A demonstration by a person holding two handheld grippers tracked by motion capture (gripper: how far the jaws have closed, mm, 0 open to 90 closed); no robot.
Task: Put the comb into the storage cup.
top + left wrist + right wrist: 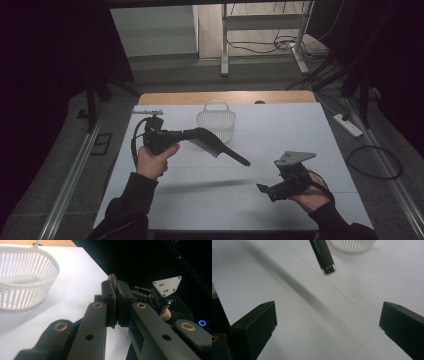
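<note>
Black comb [215,145]; white basket [216,122] (slatted); white table [280,125].

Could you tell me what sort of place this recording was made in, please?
Probably a lab or workshop set up for recording, not a home. A white-covered table stands between dark curtains, cables trail across the floor by a metal frame, and a power strip lies beside the table.

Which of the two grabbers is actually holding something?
The left gripper: its jaws are shut on the black comb. The right gripper stands wide open, empty.
</note>
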